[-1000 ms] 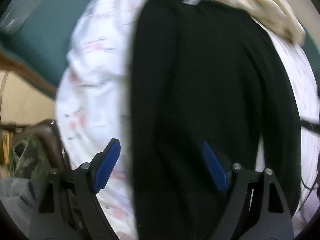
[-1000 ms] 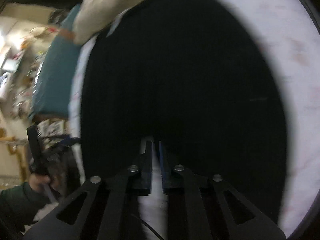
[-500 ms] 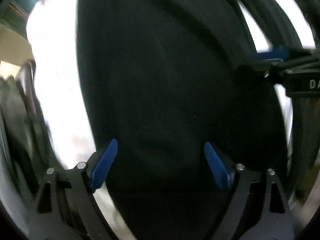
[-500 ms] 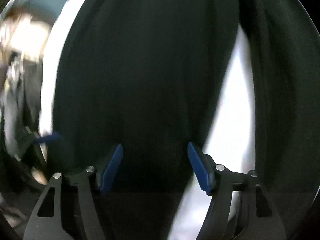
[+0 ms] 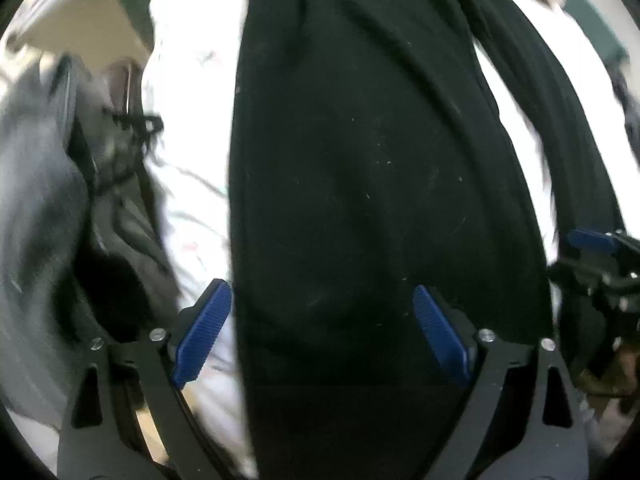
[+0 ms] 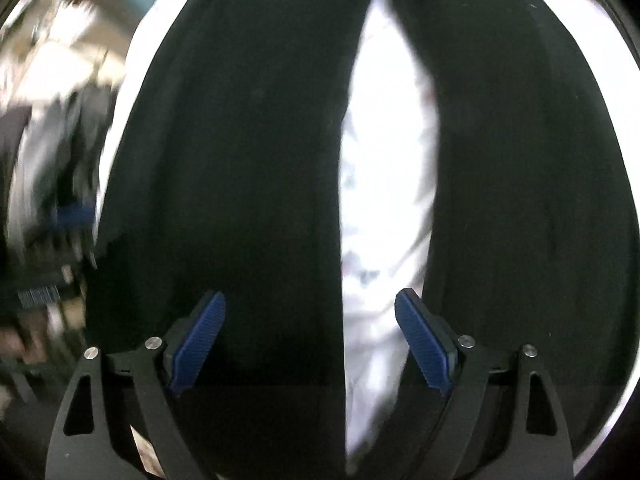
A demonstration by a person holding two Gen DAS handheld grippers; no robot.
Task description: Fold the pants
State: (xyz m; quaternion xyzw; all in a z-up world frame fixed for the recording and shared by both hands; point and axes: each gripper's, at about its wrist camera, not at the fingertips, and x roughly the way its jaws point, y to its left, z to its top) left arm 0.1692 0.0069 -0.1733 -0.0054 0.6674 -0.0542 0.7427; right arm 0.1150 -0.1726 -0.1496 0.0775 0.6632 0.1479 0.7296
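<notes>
Black pants (image 5: 360,160) are spread on a white sheet (image 5: 188,200) beneath both grippers. The left gripper (image 5: 322,332) and right gripper (image 6: 310,340) are seen opening wide; nothing is gripped.

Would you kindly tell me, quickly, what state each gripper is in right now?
Left gripper: jaws opening, wide apart above the black pants, holding nothing.
Right gripper: jaws opening, wide apart over the pants, holding nothing.

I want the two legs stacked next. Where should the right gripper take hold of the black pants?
Probably the inner edge of the leg lying left of the white gap, coming straight down. That edge lies flat and exposed on the sheet. The right gripper, jaws opening and empty, hangs over it.
</notes>
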